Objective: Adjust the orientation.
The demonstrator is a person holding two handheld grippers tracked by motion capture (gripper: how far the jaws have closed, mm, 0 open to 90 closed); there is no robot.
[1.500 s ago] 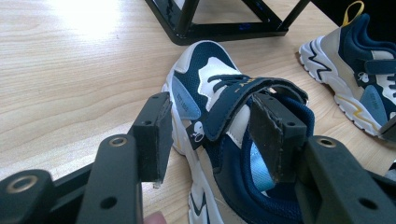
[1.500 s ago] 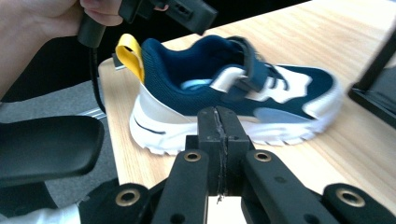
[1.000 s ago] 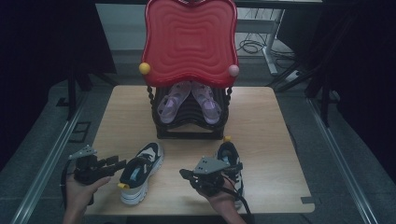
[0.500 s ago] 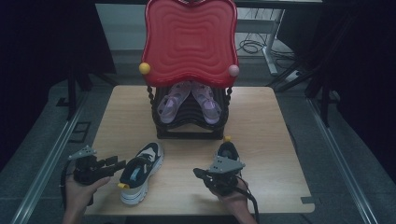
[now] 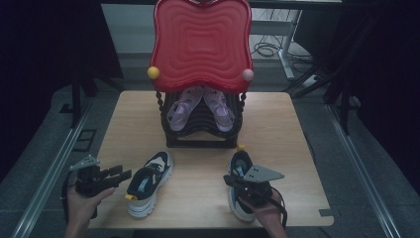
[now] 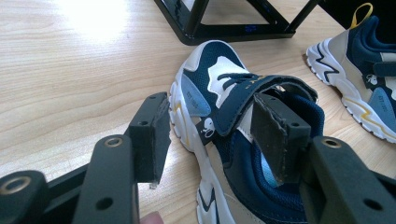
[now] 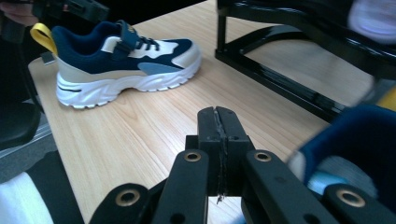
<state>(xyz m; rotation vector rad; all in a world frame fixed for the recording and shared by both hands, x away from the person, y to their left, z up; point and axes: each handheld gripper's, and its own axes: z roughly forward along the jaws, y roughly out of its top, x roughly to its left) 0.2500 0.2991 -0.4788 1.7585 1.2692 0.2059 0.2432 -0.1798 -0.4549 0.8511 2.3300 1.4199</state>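
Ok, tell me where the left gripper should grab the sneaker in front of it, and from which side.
Probably the heel collar of the left sneaker, coming from behind the heel. The left gripper is open, its jaws already straddling the shoe's outer wall, and the open mouth faces it.

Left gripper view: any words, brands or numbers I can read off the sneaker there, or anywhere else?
Light-blue side patch of the near sneaker: small print, too blurred to read.
Round white emblem by its strap: a picture, no letters.
Far sneaker: patch print unreadable.
Nothing else legible.
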